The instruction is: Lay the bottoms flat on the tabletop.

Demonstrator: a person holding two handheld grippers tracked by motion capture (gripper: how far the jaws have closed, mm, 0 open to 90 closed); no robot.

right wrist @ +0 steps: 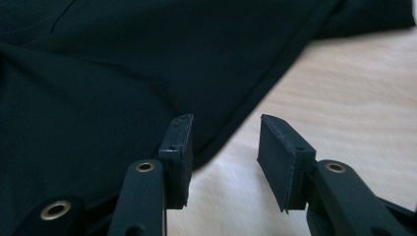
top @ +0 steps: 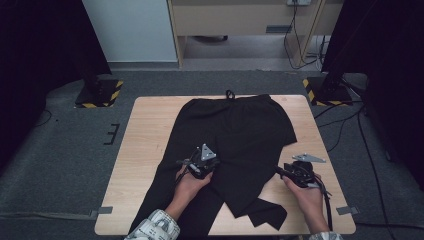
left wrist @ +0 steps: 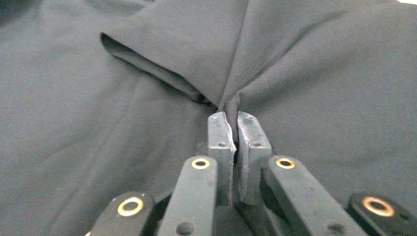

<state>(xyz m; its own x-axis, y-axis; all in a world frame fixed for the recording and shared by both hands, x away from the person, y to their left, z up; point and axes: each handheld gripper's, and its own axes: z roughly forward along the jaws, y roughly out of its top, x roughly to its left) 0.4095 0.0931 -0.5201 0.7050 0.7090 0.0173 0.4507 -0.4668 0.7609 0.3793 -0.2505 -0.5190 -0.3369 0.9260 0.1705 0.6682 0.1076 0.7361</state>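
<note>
I see the wooden table carrying a pair of black trousers, laid flat with the waistband and its drawstring at the far edge and the legs running toward the near edge. The left leg reaches the near-left edge beside my left forearm; the right leg is folded partway, its cuff lying crumpled near the near edge at centre-right. The trousers cover most of the middle of the table, with bare wood showing on the left, on the right and at the near-right corner.

My left gripper sits on the cloth near the middle of the table, close to where the legs part. In the left gripper view its jaws are pressed together on a pinched fold of the trousers, and the fabric rises in a ridge from between the pads and fans out beyond them.

My right gripper is at the right, just beside the outer edge of the right leg, over bare wood. In the right gripper view its jaws stand partly apart; the hemmed edge of the trousers runs diagonally just past its left pad, and pale table shows between the pads. Nothing is clamped there.
</note>
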